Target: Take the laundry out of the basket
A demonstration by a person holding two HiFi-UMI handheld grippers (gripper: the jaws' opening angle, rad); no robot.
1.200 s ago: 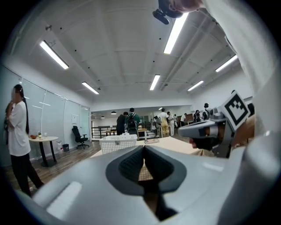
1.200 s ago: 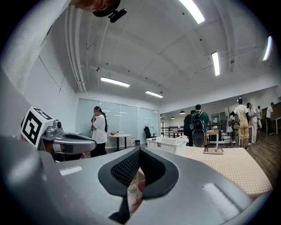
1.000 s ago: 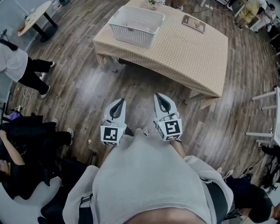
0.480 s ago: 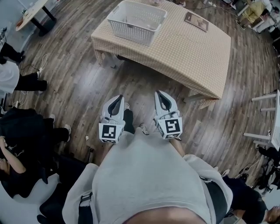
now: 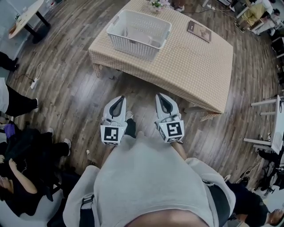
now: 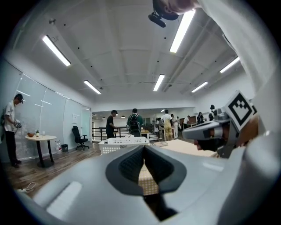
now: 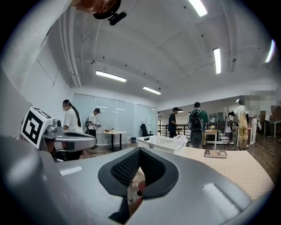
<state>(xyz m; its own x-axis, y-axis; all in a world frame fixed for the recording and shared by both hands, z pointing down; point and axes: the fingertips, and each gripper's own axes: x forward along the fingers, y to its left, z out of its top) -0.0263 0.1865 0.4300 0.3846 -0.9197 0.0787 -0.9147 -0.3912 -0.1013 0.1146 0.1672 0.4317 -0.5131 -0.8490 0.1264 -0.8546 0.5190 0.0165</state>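
Observation:
A white slatted laundry basket (image 5: 139,29) stands at the far left end of a low table under a beige checked cloth (image 5: 195,62). Pale laundry lies in it, hard to make out. Both grippers hang close to my chest, over the wood floor and short of the table's near edge. The left gripper (image 5: 119,100) and the right gripper (image 5: 161,97) are shut with nothing in them. The left gripper view has the basket (image 6: 124,141) ahead, past the closed left gripper (image 6: 144,150). In the right gripper view the basket (image 7: 161,143) stands beyond the closed right gripper (image 7: 139,154).
A brown booklet (image 5: 198,30) and a small plant (image 5: 156,4) are on the table. People sit on the floor at the left (image 5: 20,173). A round side table (image 5: 24,17) is at the far left, with a cable (image 5: 35,76) near it. White furniture (image 5: 268,128) stands at the right.
The table and basket have drawn nearer in the head view. Both grippers keep their pose, shut. The standing person at the left has shifted mostly out of the picture.

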